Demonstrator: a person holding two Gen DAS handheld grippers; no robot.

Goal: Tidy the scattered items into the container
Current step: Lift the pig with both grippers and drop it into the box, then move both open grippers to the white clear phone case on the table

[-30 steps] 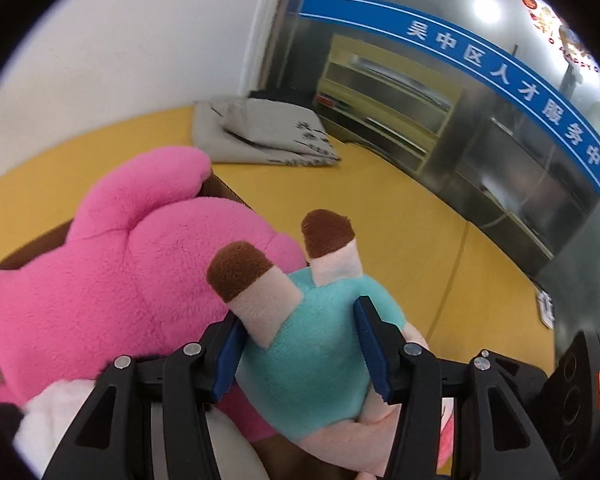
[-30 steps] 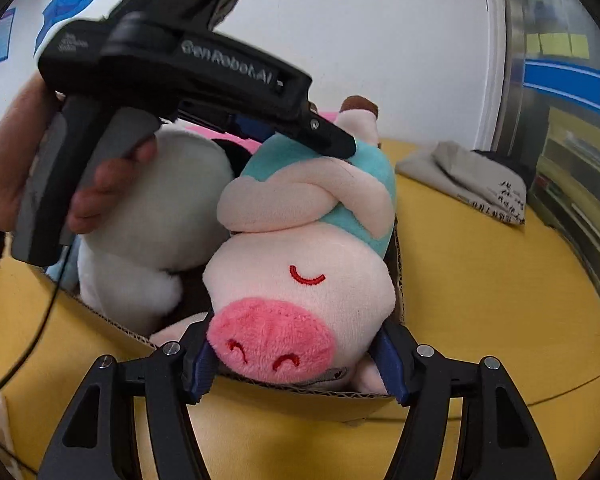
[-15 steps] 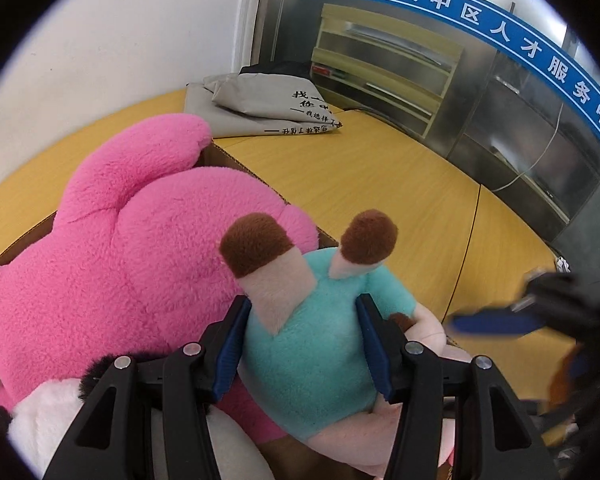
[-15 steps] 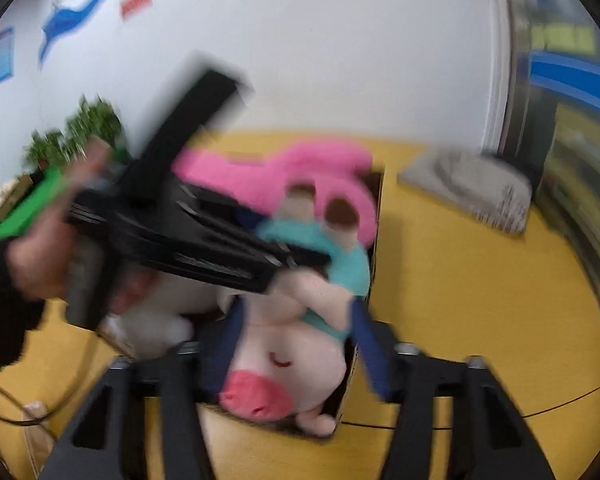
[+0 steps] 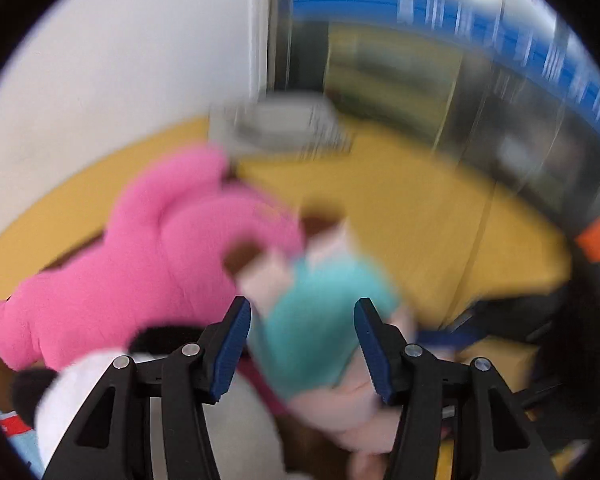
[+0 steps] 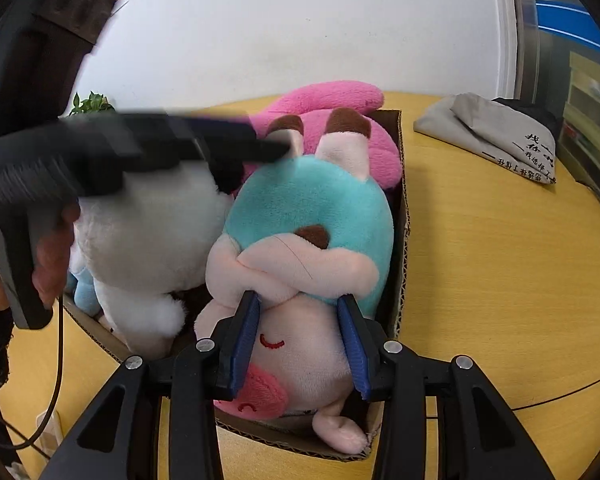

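A pig plush toy (image 6: 300, 248) in a teal shirt lies head-down in a cardboard box (image 6: 402, 216), its pale pink face nearest the right wrist camera and its brown-tipped legs pointing away. The right gripper (image 6: 298, 340) sits over the pig's head, with a blue pad pressed into the plush on each side of the face – the jaws pinch the head just below its folded arms. In the blurred left wrist view the left gripper (image 5: 302, 344) straddles the pig's teal body (image 5: 320, 320); its jaws are spread about halfway, with the body between them, but the blur hides whether the pads press on it.

The box stands on a yellow wooden table (image 6: 500, 280) beside a white wall (image 6: 280, 32). To the right are glass panels with a blue band (image 6: 564, 20) of lettering. A folded grey cloth bag (image 6: 496, 136) with dark printed characters lies on the far side of the table, well apart from the box, and a small green plant (image 6: 90, 104) shows at the far left.

The box is packed – a large pink plush (image 6: 340, 120) fills its far end, a white plush (image 6: 148, 232) takes the left side, and the pig lies along the right wall. A bit of light blue fabric (image 6: 84, 292) shows low at the box's left edge. A hand (image 6: 48, 256) grips the handle of the left gripper above the white plush.
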